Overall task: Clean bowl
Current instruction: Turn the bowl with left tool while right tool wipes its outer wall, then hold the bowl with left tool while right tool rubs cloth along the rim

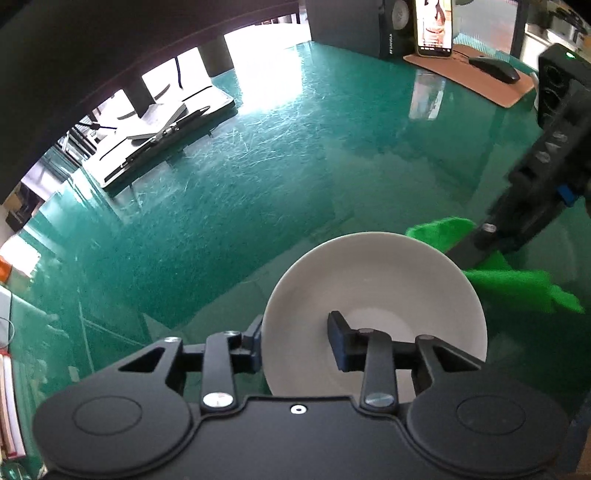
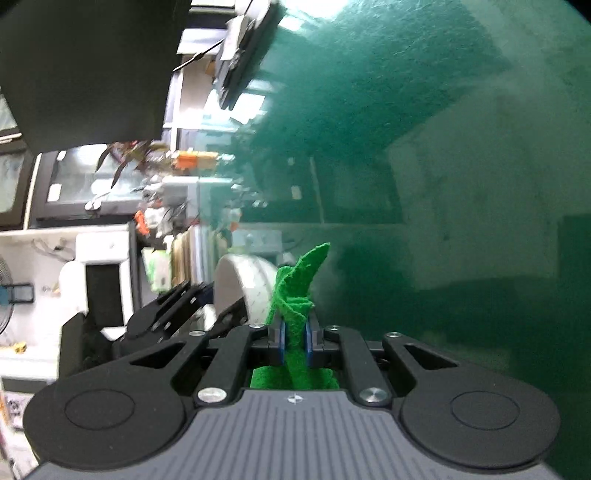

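Note:
A white bowl [image 1: 373, 291] stands on the green glass table [image 1: 240, 177]. My left gripper [image 1: 295, 339] straddles its near rim, one finger [image 1: 253, 345] outside the wall and the other [image 1: 338, 338] inside, shut on the bowl. Just right of the bowl, my right gripper [image 2: 294, 332] is shut on a bright green cloth [image 2: 295, 291] that sticks up past its blue pads. From the left wrist view the right gripper [image 1: 465, 251] comes in from the right, the cloth [image 1: 509, 284] bunched beside the bowl's far right rim. In the right wrist view, the bowl [image 2: 240, 280] and left gripper [image 2: 199, 306] lie to the left.
At the back left of the table lies a flat grey stand [image 1: 162, 133]. At the back right a lit phone [image 1: 434, 26] leans by a dark speaker [image 1: 388, 33], with a black mouse [image 1: 495, 68] on a brown mat [image 1: 480, 83]. Shelves with clutter [image 2: 166, 206] stand beyond the table's edge.

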Demonstrator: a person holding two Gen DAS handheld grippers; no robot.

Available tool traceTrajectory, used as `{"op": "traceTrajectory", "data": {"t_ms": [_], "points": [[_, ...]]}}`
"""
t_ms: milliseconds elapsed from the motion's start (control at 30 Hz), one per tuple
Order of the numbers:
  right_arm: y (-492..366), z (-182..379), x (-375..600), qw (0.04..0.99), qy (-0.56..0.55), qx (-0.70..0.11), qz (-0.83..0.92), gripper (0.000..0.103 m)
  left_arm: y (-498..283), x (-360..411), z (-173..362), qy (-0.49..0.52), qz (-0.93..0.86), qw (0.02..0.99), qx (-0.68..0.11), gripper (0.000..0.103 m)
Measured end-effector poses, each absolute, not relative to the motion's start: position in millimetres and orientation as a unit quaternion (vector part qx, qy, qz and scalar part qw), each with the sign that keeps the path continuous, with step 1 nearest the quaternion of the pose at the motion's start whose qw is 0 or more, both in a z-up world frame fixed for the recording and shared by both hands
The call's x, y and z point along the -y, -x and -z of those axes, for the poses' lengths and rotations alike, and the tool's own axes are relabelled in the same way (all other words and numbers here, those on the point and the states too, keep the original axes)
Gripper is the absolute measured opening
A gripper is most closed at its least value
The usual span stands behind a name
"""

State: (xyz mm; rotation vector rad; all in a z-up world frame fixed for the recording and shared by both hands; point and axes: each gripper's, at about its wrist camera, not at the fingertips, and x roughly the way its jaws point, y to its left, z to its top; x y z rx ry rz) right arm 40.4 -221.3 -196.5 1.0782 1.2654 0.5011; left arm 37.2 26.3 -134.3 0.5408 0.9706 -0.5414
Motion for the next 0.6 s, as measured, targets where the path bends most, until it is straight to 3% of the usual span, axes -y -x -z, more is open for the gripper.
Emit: {"op": "traceTrajectory", "data": {"t_ms": [267, 600], "points": [[-67.9, 195.9, 201.9, 0.652, -0.503, -0.529, -0.206, 0.012, -39.7, -22.6, 132.5, -0.257, 0.244, 0.812, -0.464, 0.035], [-1.7, 190.5, 221.5, 0.635, -0.524, -0.542, -0.169, 0.011, -34.1, -24.3, 131.8, -0.272, 0.255, 0.815, -0.443, 0.036]]}}
